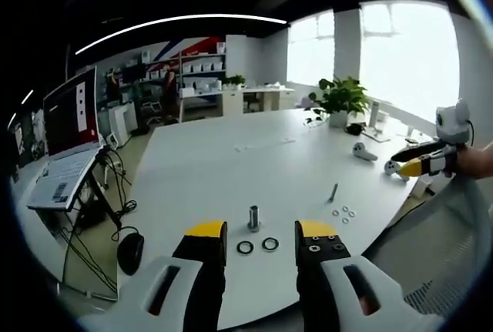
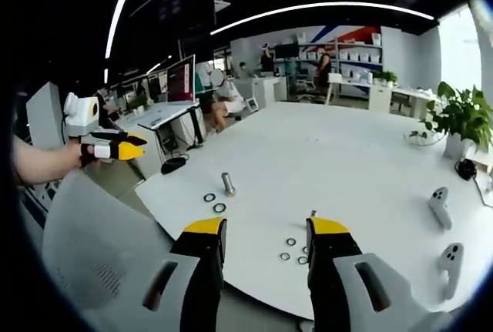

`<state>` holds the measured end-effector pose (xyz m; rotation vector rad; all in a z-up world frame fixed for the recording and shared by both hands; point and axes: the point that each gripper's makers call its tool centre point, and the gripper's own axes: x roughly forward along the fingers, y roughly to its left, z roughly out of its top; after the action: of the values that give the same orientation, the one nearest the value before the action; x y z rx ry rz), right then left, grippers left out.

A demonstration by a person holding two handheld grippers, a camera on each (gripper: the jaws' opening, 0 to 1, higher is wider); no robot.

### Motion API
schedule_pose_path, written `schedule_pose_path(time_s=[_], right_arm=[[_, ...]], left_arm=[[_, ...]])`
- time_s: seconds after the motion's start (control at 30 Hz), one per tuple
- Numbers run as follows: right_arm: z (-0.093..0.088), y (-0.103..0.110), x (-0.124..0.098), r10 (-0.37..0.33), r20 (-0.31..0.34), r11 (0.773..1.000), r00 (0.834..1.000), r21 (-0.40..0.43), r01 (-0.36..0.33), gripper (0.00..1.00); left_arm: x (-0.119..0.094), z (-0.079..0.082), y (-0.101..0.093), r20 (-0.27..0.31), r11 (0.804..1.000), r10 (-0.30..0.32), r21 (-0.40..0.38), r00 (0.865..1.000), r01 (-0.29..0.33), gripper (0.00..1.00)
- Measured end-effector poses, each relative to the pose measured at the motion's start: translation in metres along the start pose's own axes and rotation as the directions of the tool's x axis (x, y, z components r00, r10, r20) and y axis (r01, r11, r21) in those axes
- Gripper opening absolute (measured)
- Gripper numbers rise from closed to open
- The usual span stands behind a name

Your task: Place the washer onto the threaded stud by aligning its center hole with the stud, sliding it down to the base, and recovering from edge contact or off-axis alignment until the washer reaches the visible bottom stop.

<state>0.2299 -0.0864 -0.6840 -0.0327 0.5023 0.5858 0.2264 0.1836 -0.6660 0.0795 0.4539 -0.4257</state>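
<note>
The stud (image 1: 253, 217) stood upright on the white table (image 1: 231, 162), straight ahead of the left gripper (image 1: 262, 243), with two washers (image 1: 257, 246) lying flat just beside its base. The left gripper hovered nearest, jaws spread and empty. The right gripper (image 2: 262, 239), also spread and empty, hung above smaller washers (image 2: 293, 249), the stud off to its left.

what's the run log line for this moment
phase: before pickup | left gripper: open, empty, facing stud | right gripper: open, empty, above loose washers | two washers flat beside stud | stud bare
</note>
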Motion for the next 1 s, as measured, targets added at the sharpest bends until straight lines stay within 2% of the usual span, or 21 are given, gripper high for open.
schedule_pose_path(time_s=[0.17,0.37,0.5,0.57,0.6,0.73,0.87,1.0], right_arm=[[-0.004,0.006,0.003,0.023,-0.026,0.999,0.999,-0.030,-0.024,0.44],[-0.002,0.001,0.001,0.007,-0.008,1.000,1.000,-0.013,-0.007,0.44],[-0.001,0.001,0.000,0.003,-0.001,1.000,1.000,-0.012,-0.003,0.44],[-0.001,0.000,0.000,0.000,-0.002,1.000,1.000,-0.005,0.000,0.44],[-0.001,-0.001,0.000,-0.003,-0.001,1.000,1.000,-0.003,0.003,0.44],[-0.001,-0.003,-0.001,-0.007,-0.001,1.000,1.000,0.011,0.007,0.44],[0.000,-0.004,-0.001,-0.010,0.004,1.000,1.000,0.013,0.010,0.44],[0.001,-0.006,-0.002,-0.012,0.012,1.000,1.000,0.026,0.012,0.44]], left_arm=[[0.003,-0.004,-0.004,-0.024,1.000,-0.019,0.008,1.000,0.019,0.33],[0.005,-0.008,-0.006,-0.050,0.999,-0.029,0.014,0.998,0.030,0.33],[0.005,-0.009,-0.001,-0.058,1.000,-0.008,0.018,0.998,0.009,0.34],[0.007,-0.014,0.001,-0.091,0.999,0.004,0.050,0.996,0.000,0.35],[0.009,-0.020,0.001,-0.129,0.999,-0.001,0.041,0.992,0.007,0.35],[0.012,-0.029,0.002,-0.189,0.998,-0.006,0.056,0.982,0.017,0.35],[0.015,-0.040,-0.001,-0.258,0.998,-0.064,-0.040,0.964,0.055,0.35],[0.024,-0.044,0.008,-0.305,0.998,-0.070,-0.016,0.950,0.069,0.35]])
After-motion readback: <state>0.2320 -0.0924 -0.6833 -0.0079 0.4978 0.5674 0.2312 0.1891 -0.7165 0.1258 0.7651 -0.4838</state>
